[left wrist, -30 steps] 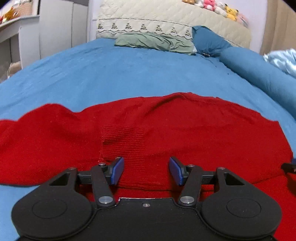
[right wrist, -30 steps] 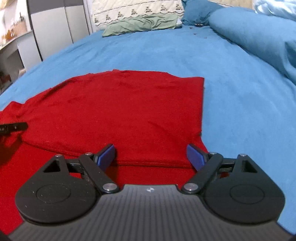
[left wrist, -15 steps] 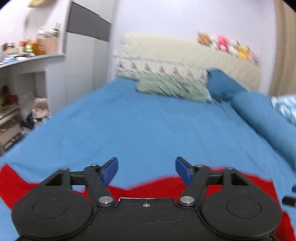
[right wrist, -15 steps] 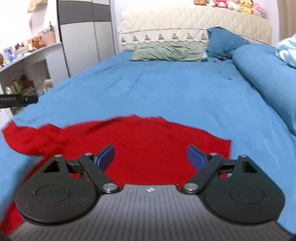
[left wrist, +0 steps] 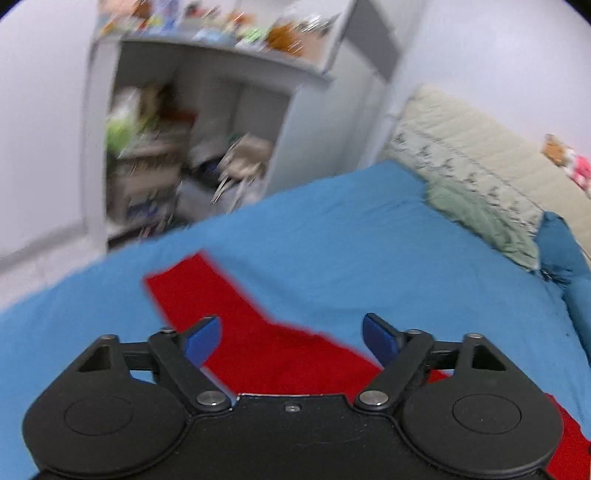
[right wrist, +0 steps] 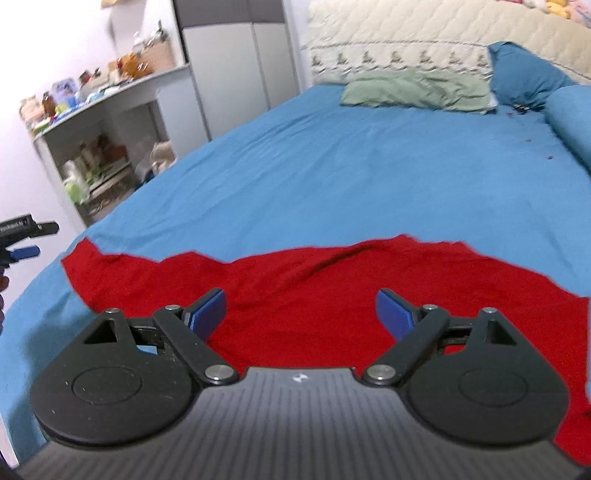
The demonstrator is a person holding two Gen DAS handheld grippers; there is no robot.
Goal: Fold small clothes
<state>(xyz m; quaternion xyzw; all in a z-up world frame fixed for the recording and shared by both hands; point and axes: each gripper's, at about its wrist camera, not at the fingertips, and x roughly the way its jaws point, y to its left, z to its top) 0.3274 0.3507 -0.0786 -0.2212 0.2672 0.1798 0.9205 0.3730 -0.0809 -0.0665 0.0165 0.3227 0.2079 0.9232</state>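
A: Left wrist view, quick. The left gripper (left wrist: 291, 334) has its jaws spread, blue pads (left wrist: 202, 338) apart, nothing between them. They closed in a touch just now, but no grip. Frame is motion-blurred.

B: And the garment?

A: The red knit sweater (left wrist: 258, 339) lies flat on the blue bedsheet (left wrist: 351, 240), below and beyond the fingers. One narrow part, looks like a sleeve, runs out toward 11 o'clock; the wider body goes off toward 5 o'clock under the gripper housing.

B: Background?

A: A white shelf unit (left wrist: 192, 140) at 11 to 12 o'clock, cluttered, too blurred to name items. A cream quilted headboard (left wrist: 472, 147) at 2 o'clock, a green pillow (left wrist: 476, 218) below it, a blue pillow (left wrist: 561, 247) at 3 o'clock.

B: Right wrist?

A: The right gripper (right wrist: 300, 314) has its jaws spread wide too, nothing pinched. Sweater (right wrist: 332, 295) spreads across the sheet (right wrist: 332, 166) under and ahead of the fingers, rumpled far edge, one end reaching to 9 o'clock, the other to 3 o'clock. A crease sits near the middle.

B: Can you see the other gripper there?

A: Yes, left gripper (right wrist: 22, 240) pokes in at 9 o'clock at the frame edge, off the sweater, a blue pad showing. Shelf (right wrist: 110, 129) at 10 o'clock, a grey-and-white wardrobe (right wrist: 236, 55) at 11 to 12, headboard (right wrist: 424, 33) at 1 o'clock with green pillow (right wrist: 413, 90) in front of it.
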